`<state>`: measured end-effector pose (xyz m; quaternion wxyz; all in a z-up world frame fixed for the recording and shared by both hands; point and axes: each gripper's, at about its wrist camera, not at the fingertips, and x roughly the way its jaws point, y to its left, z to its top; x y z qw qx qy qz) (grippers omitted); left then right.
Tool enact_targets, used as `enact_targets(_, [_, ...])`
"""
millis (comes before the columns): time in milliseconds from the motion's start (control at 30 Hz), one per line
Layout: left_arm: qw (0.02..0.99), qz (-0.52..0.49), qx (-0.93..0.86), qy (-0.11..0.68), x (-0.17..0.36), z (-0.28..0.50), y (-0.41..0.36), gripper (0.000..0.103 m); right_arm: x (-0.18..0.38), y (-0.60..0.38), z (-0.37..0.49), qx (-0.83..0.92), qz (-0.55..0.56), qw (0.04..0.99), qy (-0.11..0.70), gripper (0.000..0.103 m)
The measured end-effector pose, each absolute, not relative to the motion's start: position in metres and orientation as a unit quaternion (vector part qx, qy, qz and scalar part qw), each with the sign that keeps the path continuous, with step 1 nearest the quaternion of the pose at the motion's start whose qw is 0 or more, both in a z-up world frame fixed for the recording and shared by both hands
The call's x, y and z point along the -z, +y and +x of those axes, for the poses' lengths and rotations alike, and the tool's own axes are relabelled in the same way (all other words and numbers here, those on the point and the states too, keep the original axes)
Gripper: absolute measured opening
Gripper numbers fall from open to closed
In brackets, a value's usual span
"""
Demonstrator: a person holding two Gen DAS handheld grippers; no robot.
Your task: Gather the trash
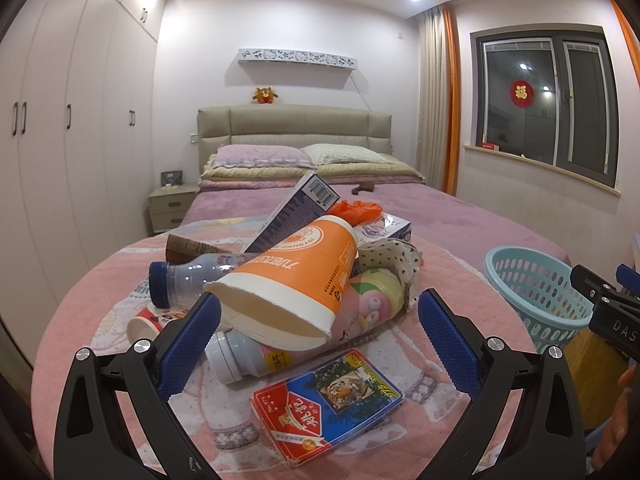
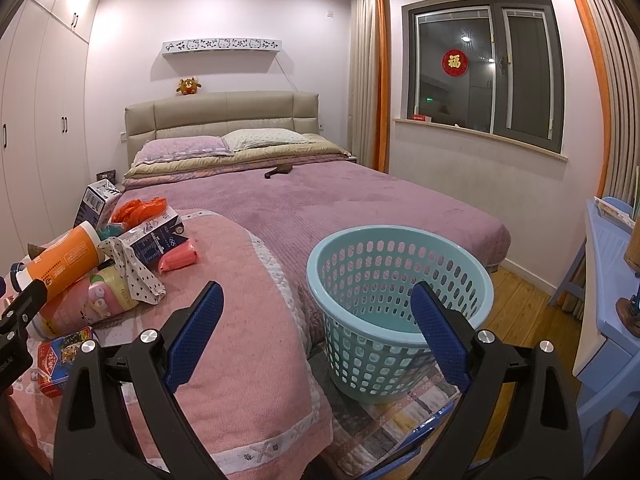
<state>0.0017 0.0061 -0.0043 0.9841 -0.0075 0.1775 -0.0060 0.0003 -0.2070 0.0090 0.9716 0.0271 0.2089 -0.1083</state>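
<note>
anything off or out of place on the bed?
Yes: trash is heaped on the pink blanket. An orange paper cup lies tipped on bottles, its rim dented. The teal basket beside the bed looks empty. Both grippers are open.

The orange paper cup reads "JOYDUONG"; the window sticker shows "福".

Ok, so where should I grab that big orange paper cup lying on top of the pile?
Grip the orange paper cup across its body near the open rim, from the front: it lies sideways, mouth facing the open left hand-held gripper.
</note>
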Motion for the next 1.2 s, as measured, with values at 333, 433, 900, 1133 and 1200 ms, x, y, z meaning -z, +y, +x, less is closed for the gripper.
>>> enact_targets(333, [0.984,-0.009,0.008,0.178,0.005,0.002,0.007,0.096,-0.009,-0.203,0.005,0.103,0.023,0.972,0.211,0.090])
enact_targets(433, [0.984,-0.011,0.008,0.178,0.006,0.002,0.007,0.096,-0.009,-0.199,0.006,0.092,0.017,0.973,0.212,0.084])
enact_targets(900, [0.972,-0.078,0.045,0.219,-0.041,-0.010,0.078,0.094,-0.055,-0.151,0.029,-0.024,0.010,0.980,0.195,0.037])
enact_targets(1133, [0.941,-0.085,0.120,0.303,-0.052,0.040,0.076,0.093,-0.055,-0.138,0.078,-0.092,0.032,0.965,0.243,0.038])
enact_targets(1200, [0.937,-0.067,0.115,0.324,-0.047,0.056,0.065,0.093,-0.050,-0.140,0.088,-0.105,0.041,0.957,0.267,0.038])
